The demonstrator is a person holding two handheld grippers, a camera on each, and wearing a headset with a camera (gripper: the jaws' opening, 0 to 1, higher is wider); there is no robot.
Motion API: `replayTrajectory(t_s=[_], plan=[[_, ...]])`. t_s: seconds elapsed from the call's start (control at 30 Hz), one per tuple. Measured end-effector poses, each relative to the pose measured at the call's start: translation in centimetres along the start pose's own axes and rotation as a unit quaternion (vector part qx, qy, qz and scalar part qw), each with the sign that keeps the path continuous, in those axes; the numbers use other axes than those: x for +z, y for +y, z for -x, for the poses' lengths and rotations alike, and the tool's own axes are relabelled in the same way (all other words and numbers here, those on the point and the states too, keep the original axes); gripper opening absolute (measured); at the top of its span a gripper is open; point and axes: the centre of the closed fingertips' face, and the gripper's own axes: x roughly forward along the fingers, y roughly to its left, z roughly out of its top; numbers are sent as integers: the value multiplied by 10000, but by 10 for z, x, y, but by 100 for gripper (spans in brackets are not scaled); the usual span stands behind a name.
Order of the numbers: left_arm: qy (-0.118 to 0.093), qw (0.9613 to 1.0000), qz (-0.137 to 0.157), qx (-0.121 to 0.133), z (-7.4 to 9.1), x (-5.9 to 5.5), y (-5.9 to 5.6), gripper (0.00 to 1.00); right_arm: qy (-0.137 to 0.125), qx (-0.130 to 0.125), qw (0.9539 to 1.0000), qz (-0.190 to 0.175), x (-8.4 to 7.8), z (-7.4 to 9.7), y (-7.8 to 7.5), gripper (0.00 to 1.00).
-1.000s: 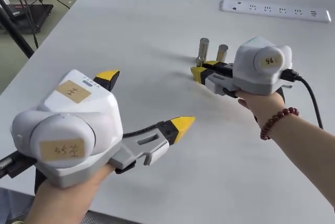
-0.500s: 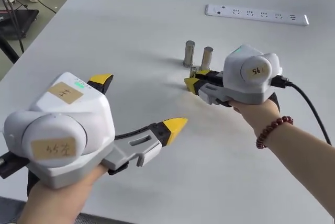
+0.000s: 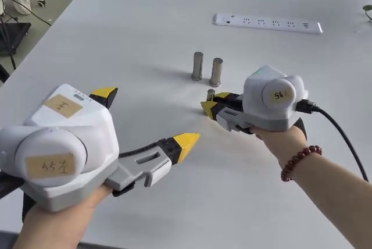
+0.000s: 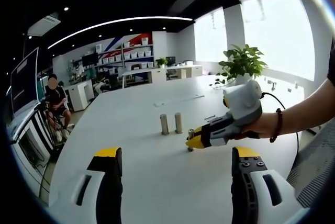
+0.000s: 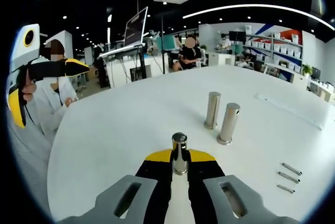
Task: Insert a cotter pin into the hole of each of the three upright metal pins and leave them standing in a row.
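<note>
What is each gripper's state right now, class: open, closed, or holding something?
Left gripper: open, holding nothing.
Right gripper: closed on the short upright silver metal pin.

Gripper views low, prob. opposed; all share pins point(image 3: 197, 66).

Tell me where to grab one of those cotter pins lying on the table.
Across the middle of its thin shaft, coming straight down: the cotter pins lie flat on the table, side by side with gaps, so the open left gripper could probably straddle one. An outer pin keeps clear of its neighbours.
</note>
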Motion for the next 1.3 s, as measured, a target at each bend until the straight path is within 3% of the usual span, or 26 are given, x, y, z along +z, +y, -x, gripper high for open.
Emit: replayTrajectory(t_s=[0.8, 0.9, 1.3], plan=[[50, 9998, -136, -95, 5, 3, -11, 86, 149, -131, 9997, 109, -15, 22, -2, 7], [47, 9998, -153, -95, 5, 4, -10, 86, 140, -144, 9997, 108, -15, 25, -4, 12], [44, 9997, -197, -97, 7, 7, -11, 87, 15, -210, 9997, 134, -5, 50, -13, 16]])
